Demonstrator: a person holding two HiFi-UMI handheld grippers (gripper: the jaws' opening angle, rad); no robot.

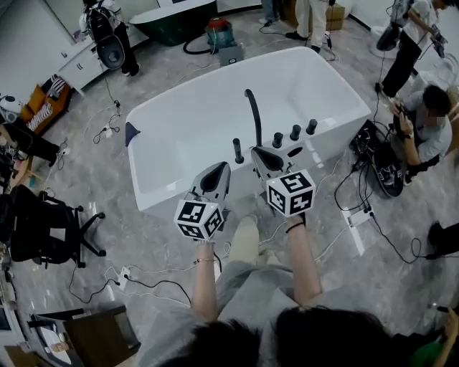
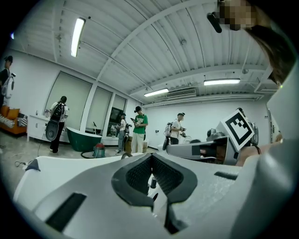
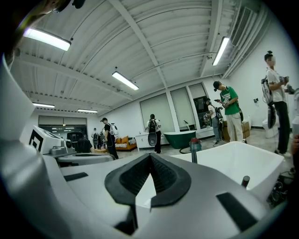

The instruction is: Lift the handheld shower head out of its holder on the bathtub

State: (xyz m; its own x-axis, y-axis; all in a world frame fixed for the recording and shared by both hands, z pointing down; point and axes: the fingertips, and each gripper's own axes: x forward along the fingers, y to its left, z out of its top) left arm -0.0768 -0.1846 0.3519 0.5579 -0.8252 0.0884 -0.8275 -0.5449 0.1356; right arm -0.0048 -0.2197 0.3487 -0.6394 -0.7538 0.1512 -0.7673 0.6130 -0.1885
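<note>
A white bathtub (image 1: 179, 136) fills the middle of the head view. On its near rim stand a curved black spout (image 1: 252, 115), three black knobs (image 1: 295, 132) and a short black post, the handheld shower head (image 1: 237, 150), upright in its holder. My left gripper (image 1: 223, 167) hovers just short of the rim, left of the shower head, its tips together and empty. My right gripper (image 1: 258, 153) is just right of the shower head, shut and empty. In the left gripper view a black post (image 2: 153, 182) shows through the gap behind the shut tips (image 2: 151, 156). The right gripper (image 3: 150, 156) looks across the tub.
Several people stand around the room; one crouches at the right (image 1: 423, 122). A dark green tub (image 1: 176, 21) and a red vacuum (image 1: 217, 32) stand behind. Cables trail over the floor (image 1: 358, 208). A black chair (image 1: 43, 229) is at the left.
</note>
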